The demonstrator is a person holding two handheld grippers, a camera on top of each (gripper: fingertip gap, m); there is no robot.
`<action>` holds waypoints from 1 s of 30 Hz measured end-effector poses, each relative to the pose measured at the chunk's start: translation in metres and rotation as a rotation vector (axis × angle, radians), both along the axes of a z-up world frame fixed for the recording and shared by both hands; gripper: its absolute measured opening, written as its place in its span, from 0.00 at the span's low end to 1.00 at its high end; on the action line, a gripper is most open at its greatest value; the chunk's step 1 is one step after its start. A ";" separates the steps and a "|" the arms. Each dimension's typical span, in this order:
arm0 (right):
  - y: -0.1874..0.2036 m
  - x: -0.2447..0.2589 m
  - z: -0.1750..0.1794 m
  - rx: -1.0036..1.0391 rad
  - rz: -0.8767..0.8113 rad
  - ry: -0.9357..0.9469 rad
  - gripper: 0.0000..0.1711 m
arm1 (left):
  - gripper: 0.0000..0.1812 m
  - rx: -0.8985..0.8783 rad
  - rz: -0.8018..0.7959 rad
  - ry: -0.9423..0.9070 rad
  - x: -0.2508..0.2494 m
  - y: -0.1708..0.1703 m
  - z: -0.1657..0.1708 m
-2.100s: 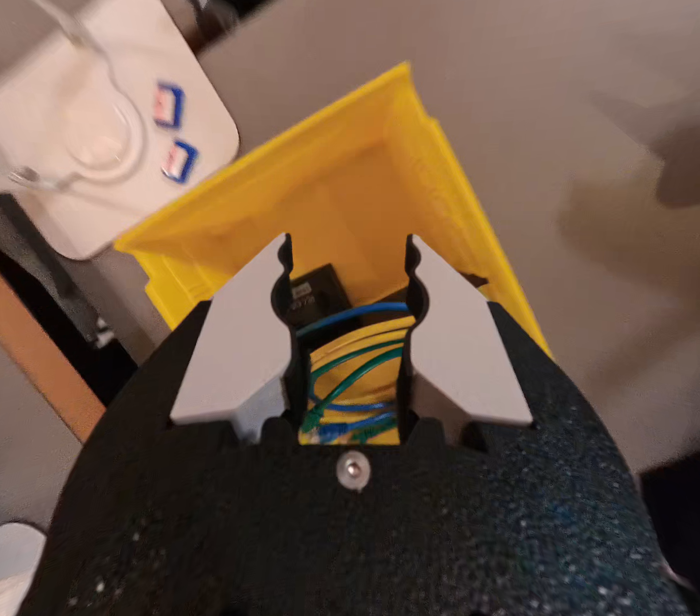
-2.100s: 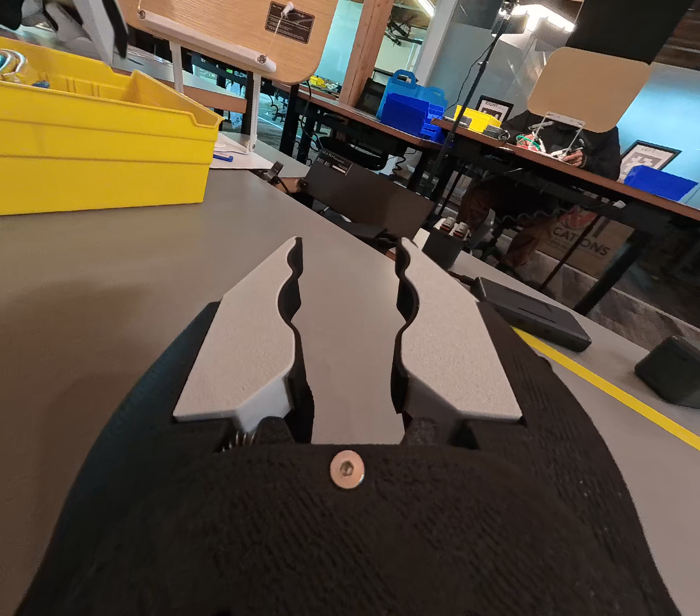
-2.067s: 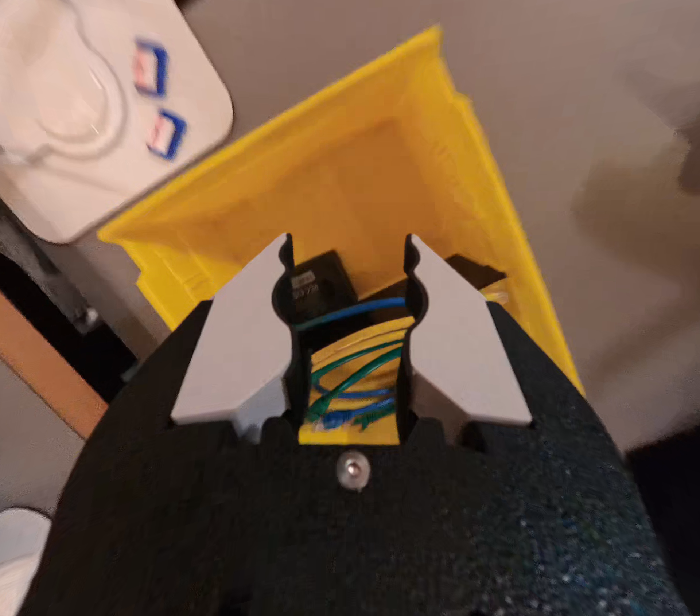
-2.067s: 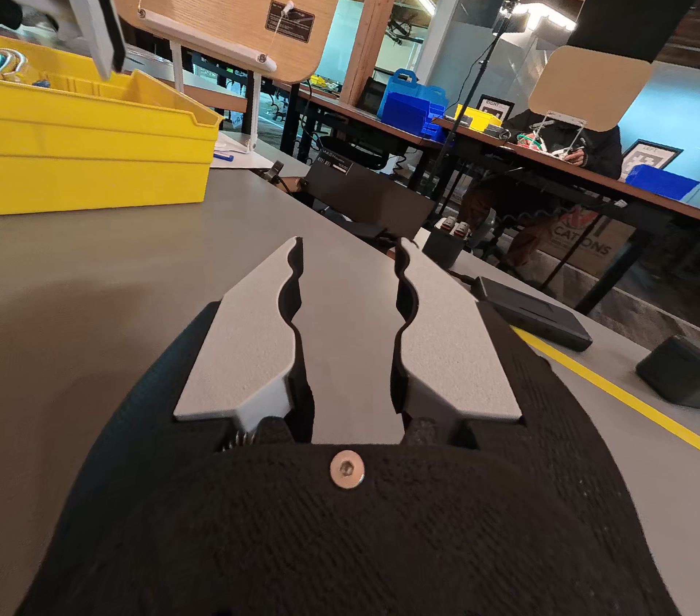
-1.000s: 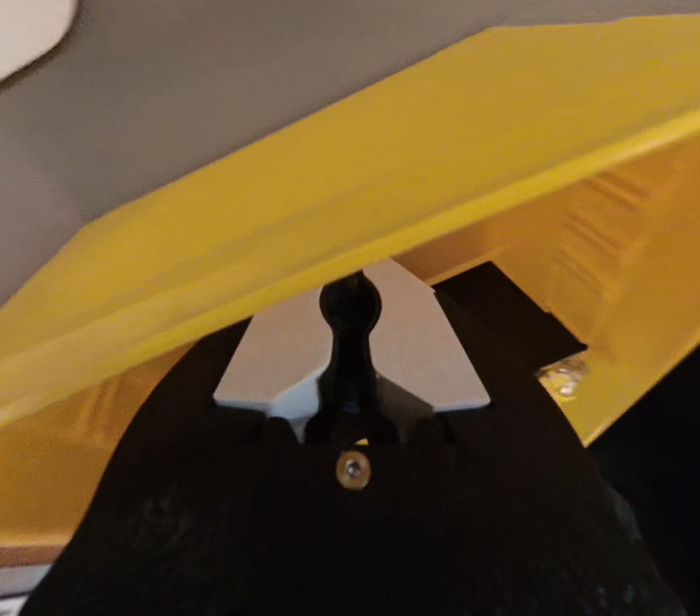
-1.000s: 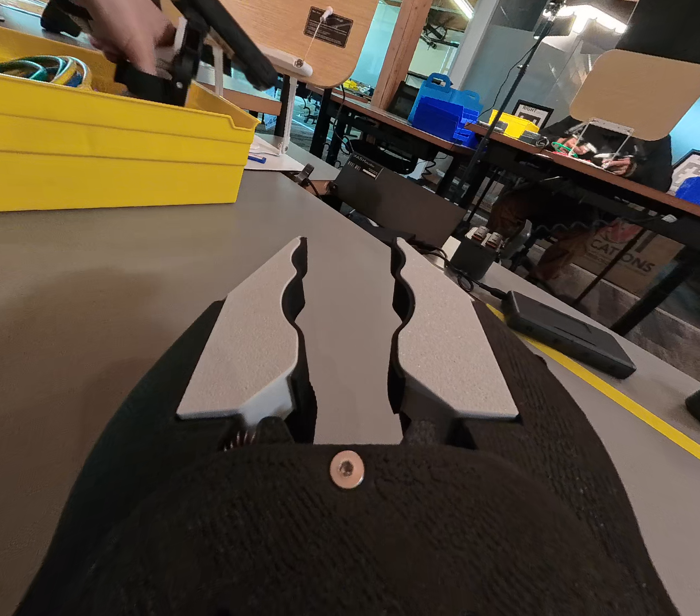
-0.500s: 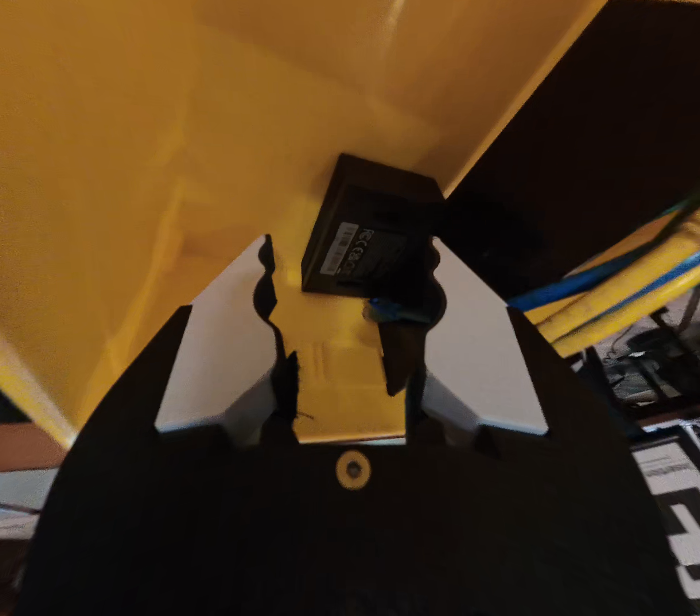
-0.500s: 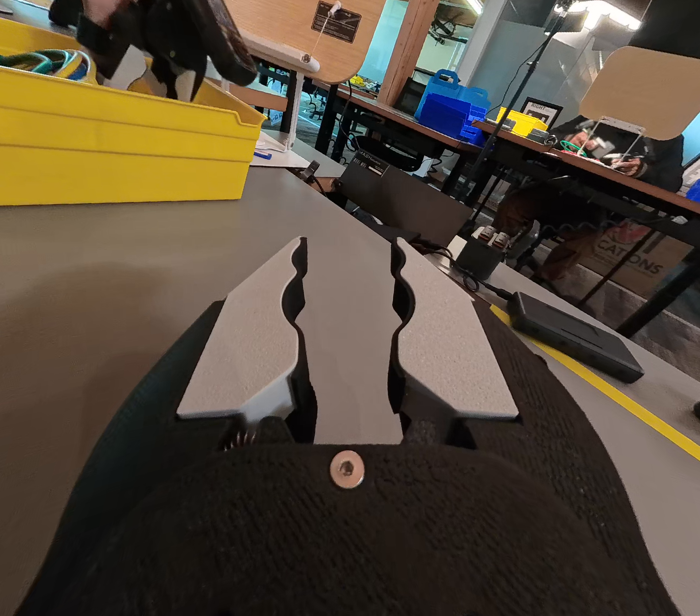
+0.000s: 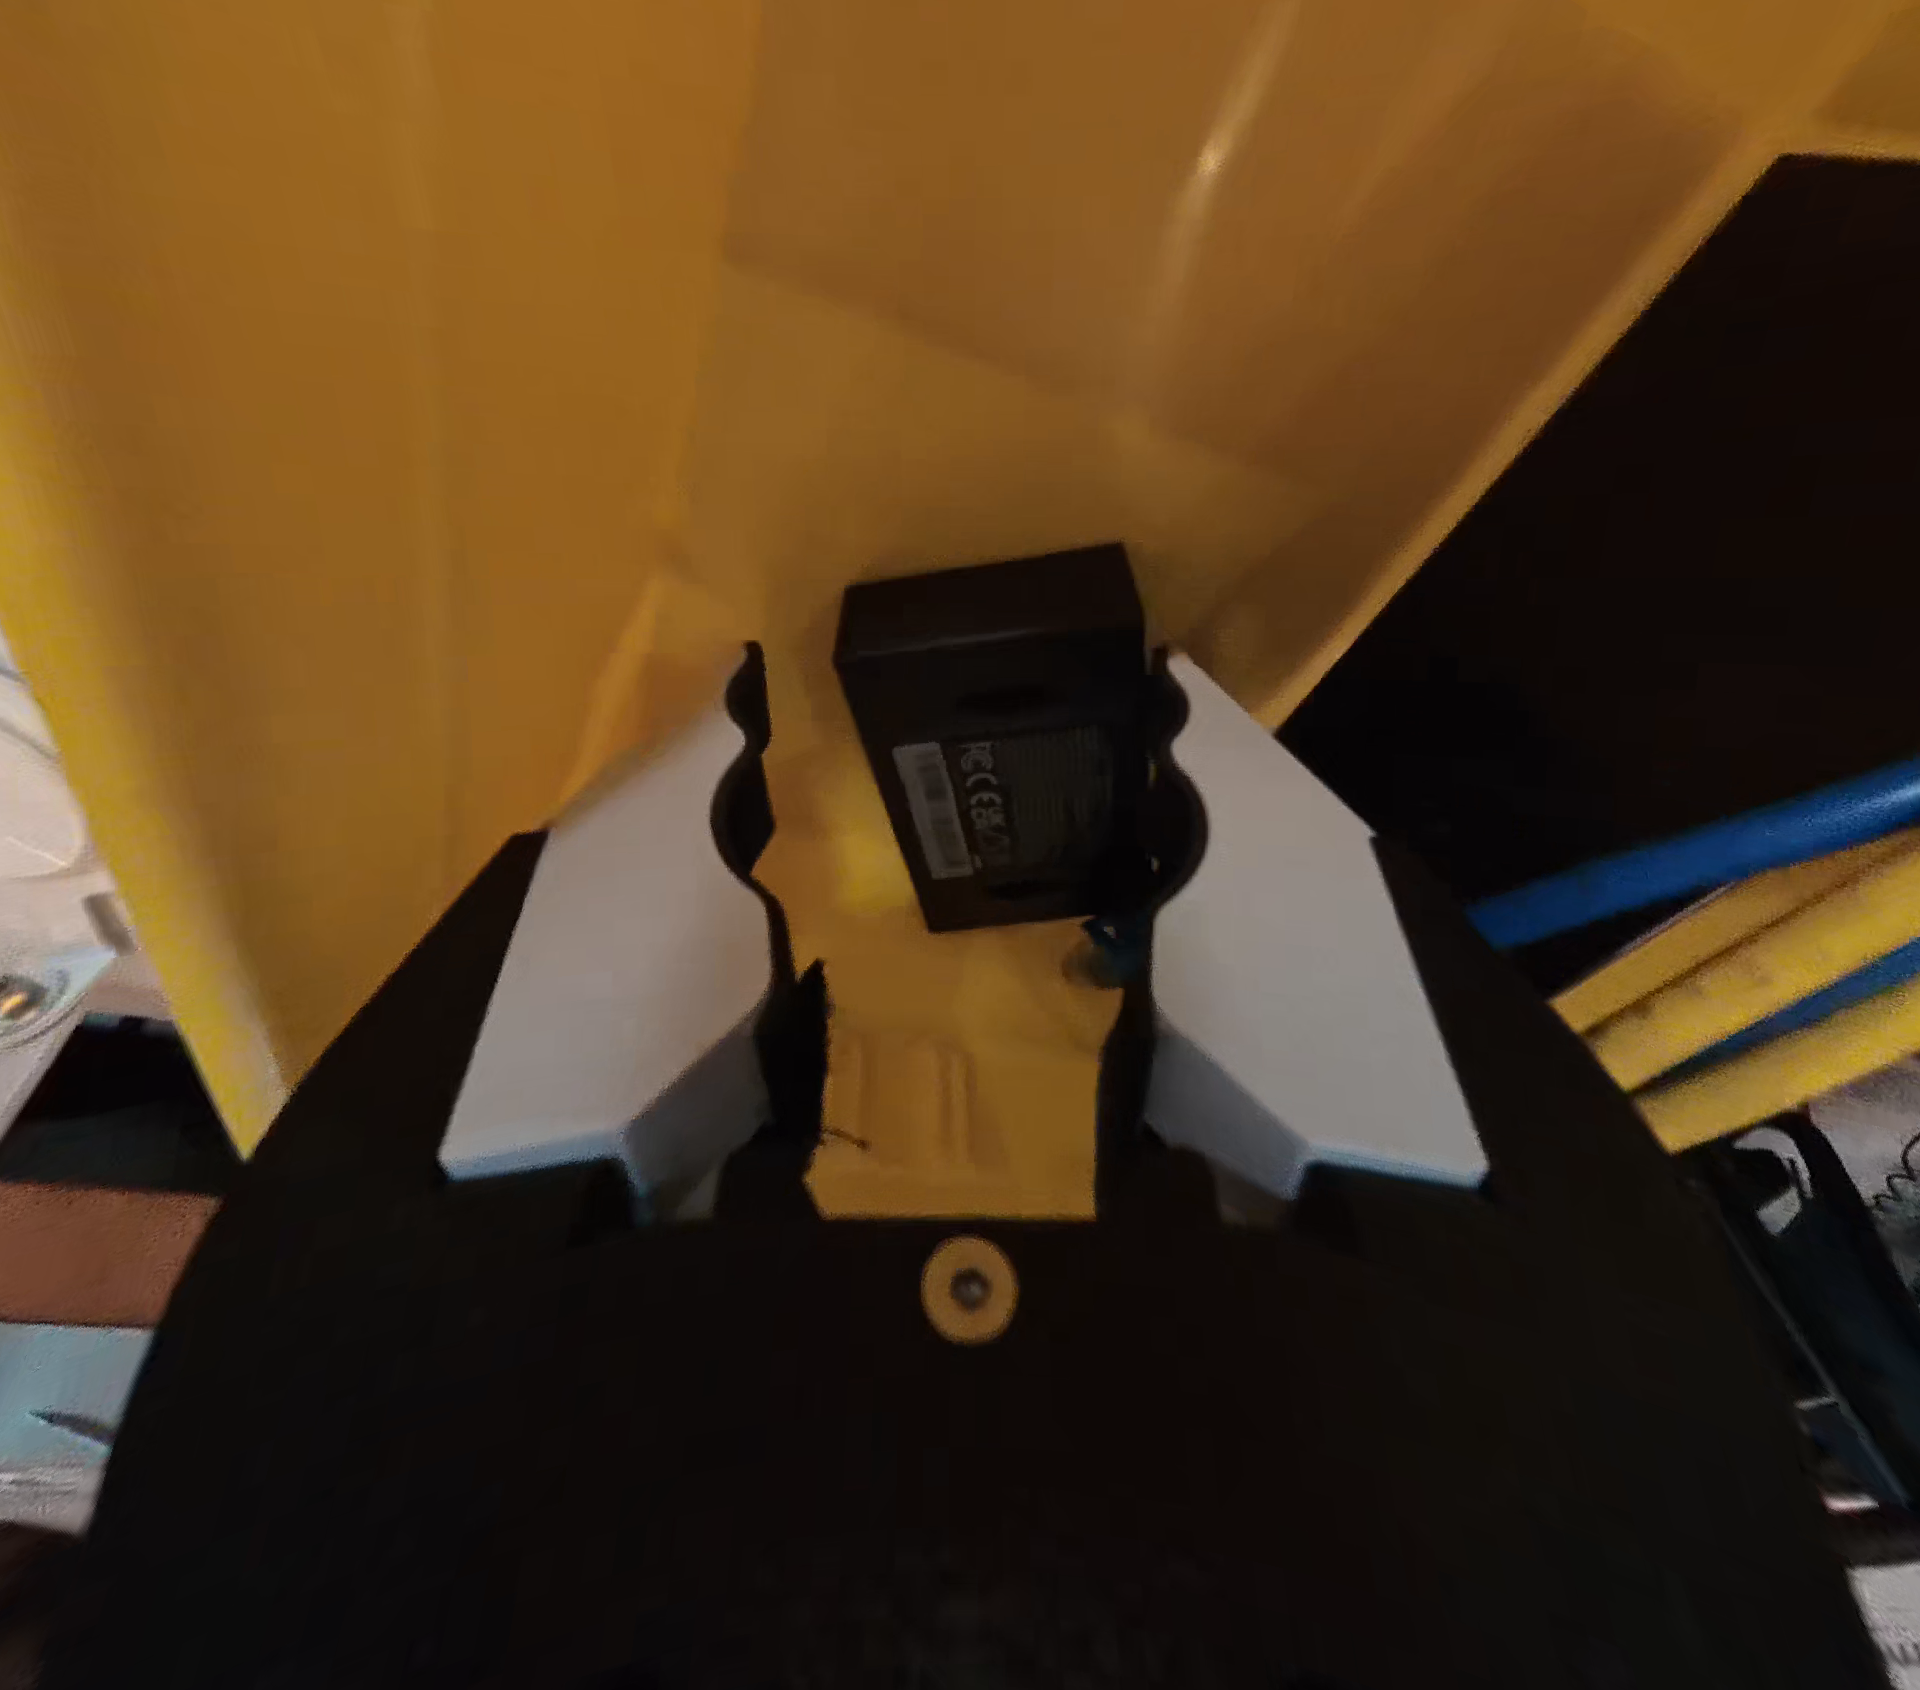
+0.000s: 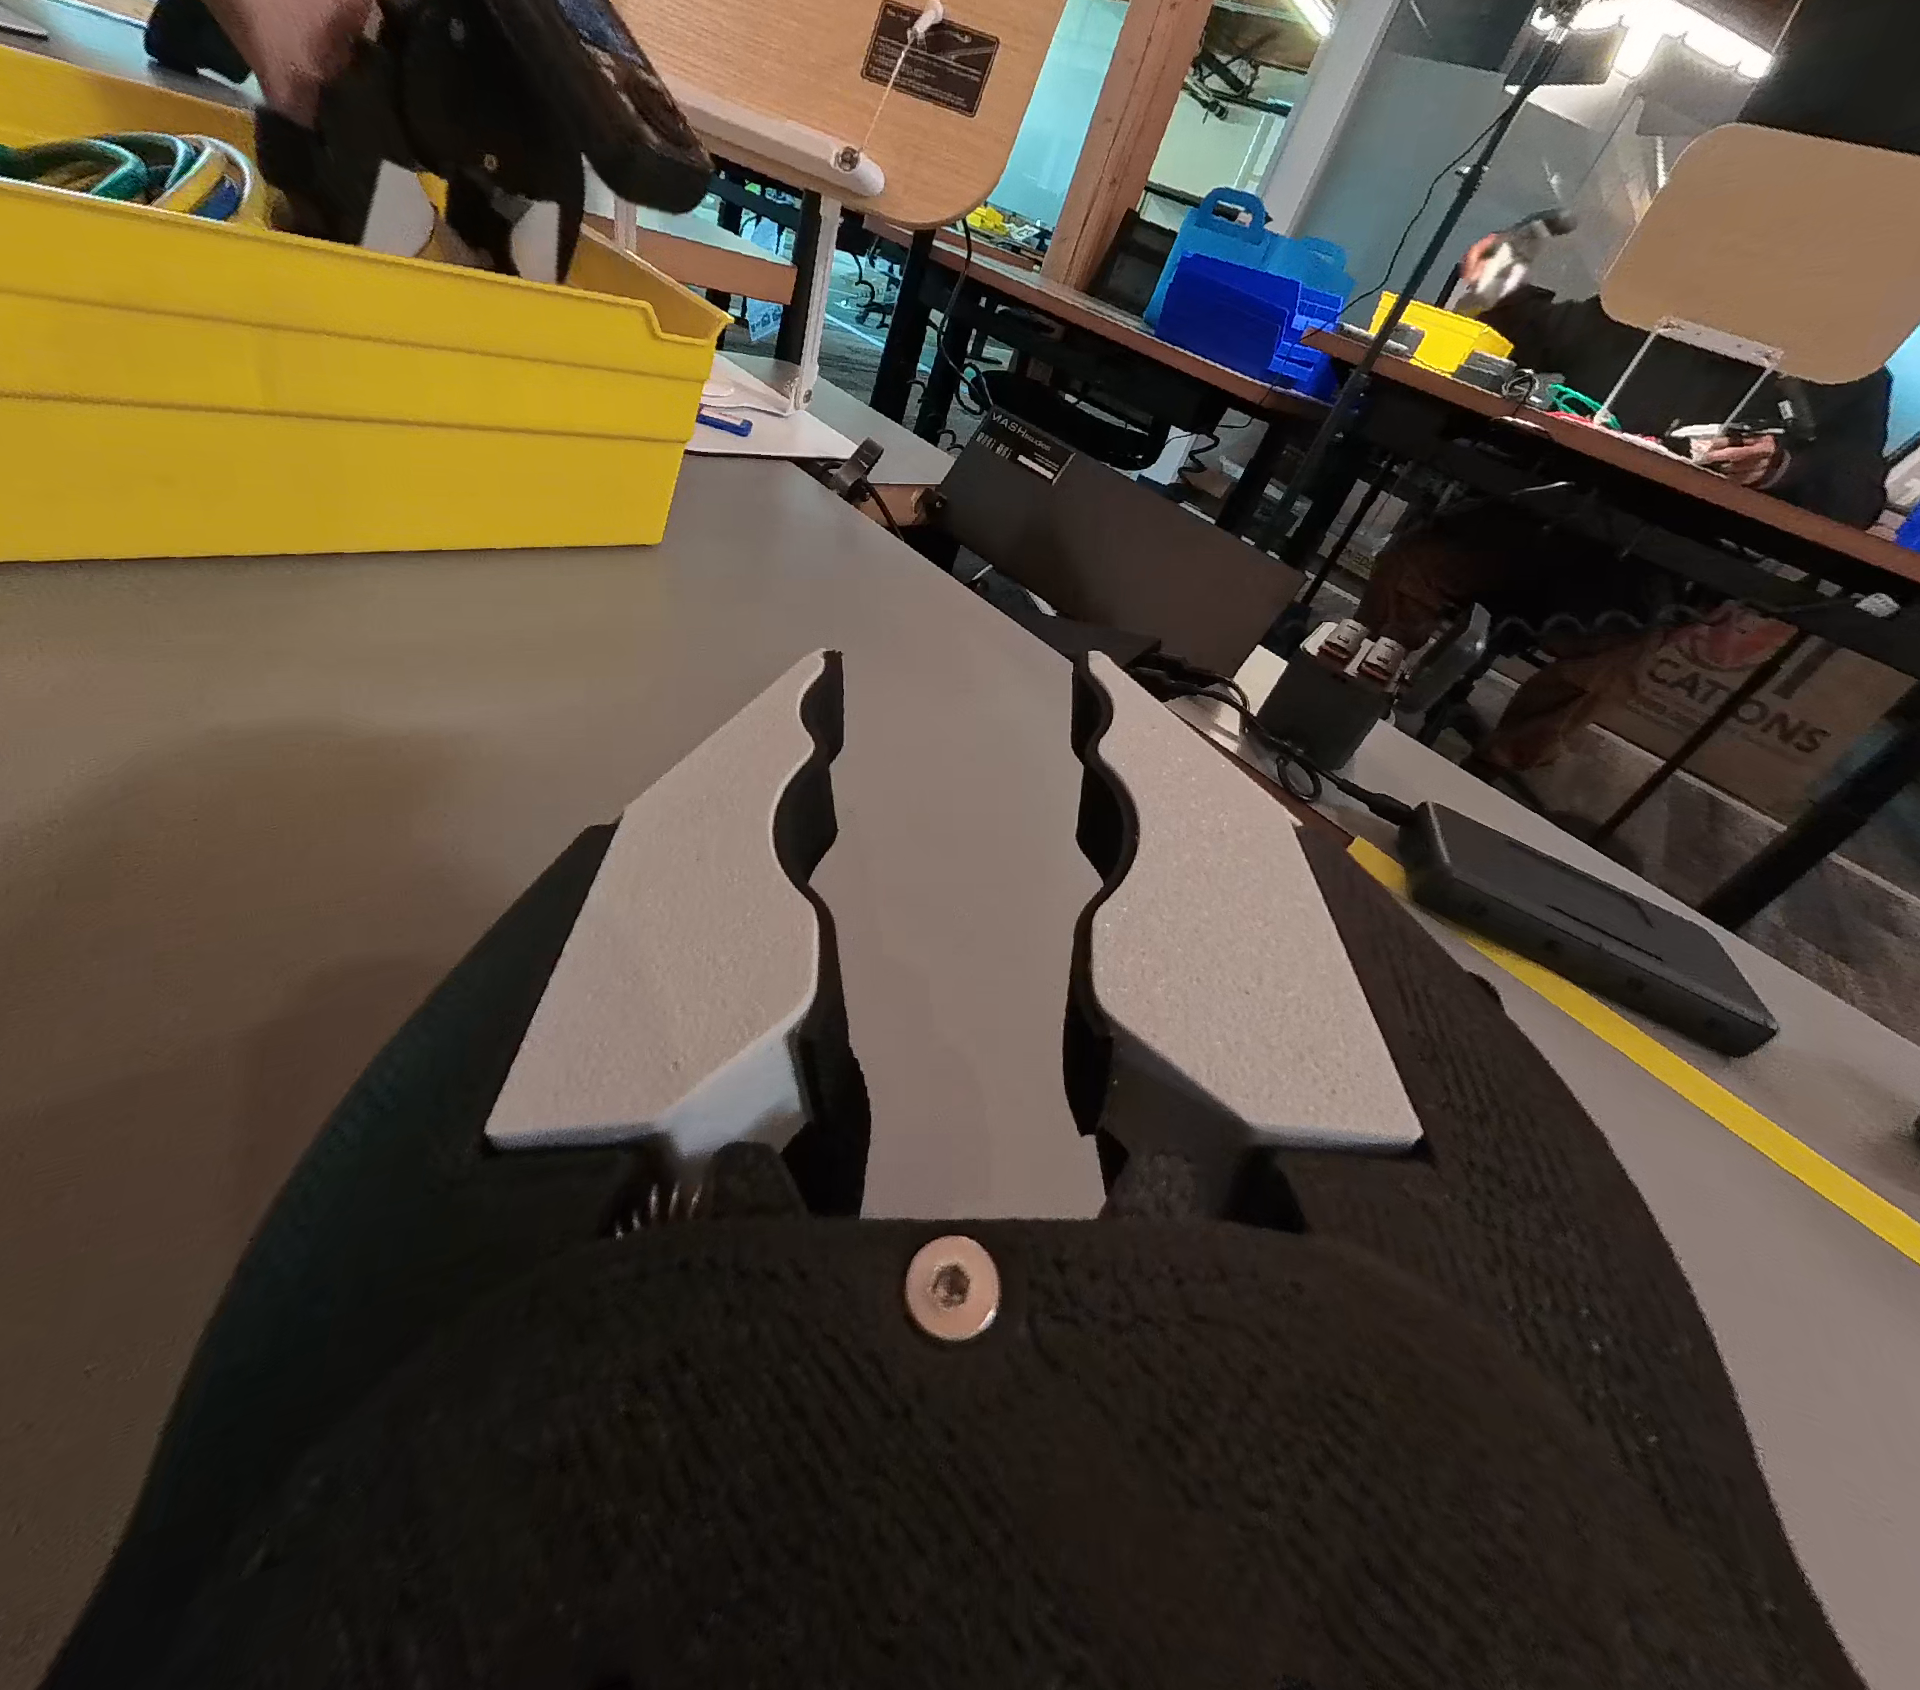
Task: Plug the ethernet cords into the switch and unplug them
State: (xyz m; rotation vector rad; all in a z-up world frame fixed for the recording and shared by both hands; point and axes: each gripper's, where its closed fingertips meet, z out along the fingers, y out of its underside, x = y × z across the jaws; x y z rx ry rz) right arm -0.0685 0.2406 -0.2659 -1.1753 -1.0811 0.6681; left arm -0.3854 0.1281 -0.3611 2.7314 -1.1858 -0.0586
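Yellow bin (image 9: 436, 290) walls surround the left gripper (image 9: 956, 664), spread and empty over the black switch (image 9: 1003, 736) on the bin floor; cords (image 9: 1704, 944) lie beside it. Fetching step: close on the switch. Right gripper (image 10: 956, 674) rests spread outside the bin.

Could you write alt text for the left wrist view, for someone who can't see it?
An open two-fingered claw reaches into a yellow bin, with a small black box lying on the bin floor between its fingertips, nearer the right one. Blue and yellow cables run past on the right.
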 end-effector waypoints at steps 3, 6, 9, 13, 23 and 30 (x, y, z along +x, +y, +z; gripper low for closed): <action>0.000 0.000 0.000 0.002 0.002 -0.002 0.25 | 0.41 -0.035 0.024 0.005 -0.004 -0.009 -0.002; -0.001 -0.001 0.000 0.002 0.004 -0.003 0.25 | 0.43 -0.047 0.107 -0.021 -0.006 -0.017 0.000; 0.000 -0.001 -0.001 0.000 0.004 -0.006 0.25 | 0.42 -0.051 0.140 0.007 -0.013 -0.023 -0.004; -0.001 -0.002 -0.001 0.003 0.005 -0.005 0.25 | 0.41 -0.040 0.138 0.068 -0.017 -0.022 -0.009; -0.002 -0.002 -0.001 0.014 0.012 -0.008 0.25 | 0.32 0.253 0.142 0.105 -0.020 -0.003 0.018; 0.000 -0.001 0.001 0.009 0.004 0.008 0.25 | 0.32 0.921 0.170 0.073 0.005 0.018 0.128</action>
